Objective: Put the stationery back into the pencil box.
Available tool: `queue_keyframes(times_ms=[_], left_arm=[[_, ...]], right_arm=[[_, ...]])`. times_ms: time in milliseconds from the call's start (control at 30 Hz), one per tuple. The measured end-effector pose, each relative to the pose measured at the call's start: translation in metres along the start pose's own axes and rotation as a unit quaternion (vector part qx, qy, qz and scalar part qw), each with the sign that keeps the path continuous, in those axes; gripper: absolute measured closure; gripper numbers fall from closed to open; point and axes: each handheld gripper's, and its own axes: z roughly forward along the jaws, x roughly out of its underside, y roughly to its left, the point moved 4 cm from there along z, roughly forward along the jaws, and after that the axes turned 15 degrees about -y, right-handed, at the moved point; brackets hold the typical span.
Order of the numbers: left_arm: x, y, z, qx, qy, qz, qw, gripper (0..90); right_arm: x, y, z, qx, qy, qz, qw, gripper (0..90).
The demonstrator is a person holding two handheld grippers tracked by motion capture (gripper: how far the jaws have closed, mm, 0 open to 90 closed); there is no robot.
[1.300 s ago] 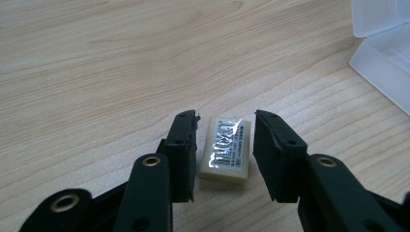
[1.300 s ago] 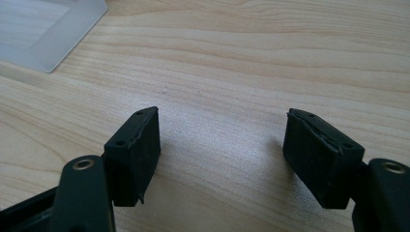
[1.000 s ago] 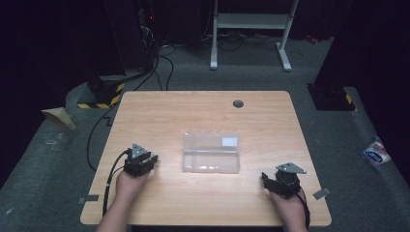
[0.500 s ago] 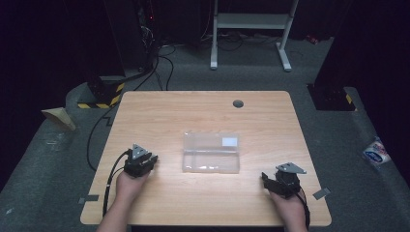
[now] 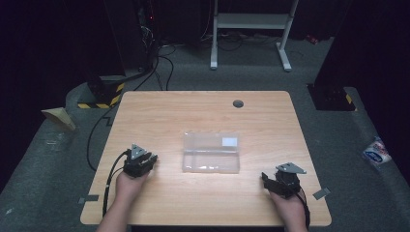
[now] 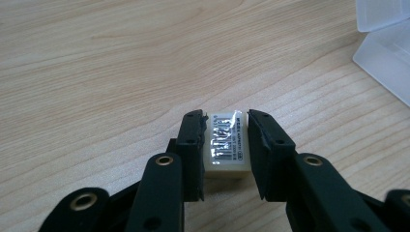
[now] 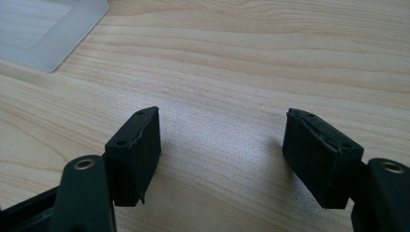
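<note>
1. High view: the left gripper [image 5: 140,162] rests low on the wooden table [image 5: 203,116], left of the clear plastic box [image 5: 211,152]; the right gripper [image 5: 283,181] sits to the box's right.
2. Left gripper view: the jaws have just closed, clamping a small white eraser [image 6: 226,142] with a barcode label.
3. Right gripper view: the jaws stand wide apart over bare wood, gripping nothing.

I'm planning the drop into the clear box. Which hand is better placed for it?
Left. The left gripper is shut on the small labelled block, beside the clear box. The right gripper is open over bare table.
</note>
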Motion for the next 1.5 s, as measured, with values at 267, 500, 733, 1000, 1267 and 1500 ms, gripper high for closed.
queue_keyframes(times_ms=[267, 500, 733, 1000, 1267, 1500], left_arm=[[0.0, 0.0, -0.001, -0.007, -0.002, 0.002, 1.0, 67.8], [-0.001, -0.002, -0.004, -0.007, -0.01, 0.001, 0.9999, 67.9], [-0.006, -0.007, -0.01, -0.004, -0.021, -0.002, 0.9998, 67.9], [-0.016, -0.02, -0.015, 0.007, -0.037, 0.008, 0.9993, 67.9], [-0.023, -0.029, -0.018, 0.019, -0.044, 0.013, 0.9988, 67.9], [-0.035, -0.036, -0.017, 0.035, -0.051, 0.002, 0.9981, 67.9]], right_arm=[[0.0, 0.0, 0.0, 0.0, 0.0, 0.0, 1.0, 29.2], [0.0, 0.0, 0.0, 0.0, 0.0, 0.0, 1.0, 29.3], [0.0, 0.0, 0.0, 0.001, 0.0, 0.001, 1.0, 29.4], [0.0, 0.0, 0.0, 0.0, 0.0, 0.001, 1.0, 29.4], [0.0, 0.0, 0.0, 0.0, 0.0, -0.001, 1.0, 29.4], [0.0, 0.0, 0.0, 0.002, 0.0, 0.001, 1.0, 29.4]])
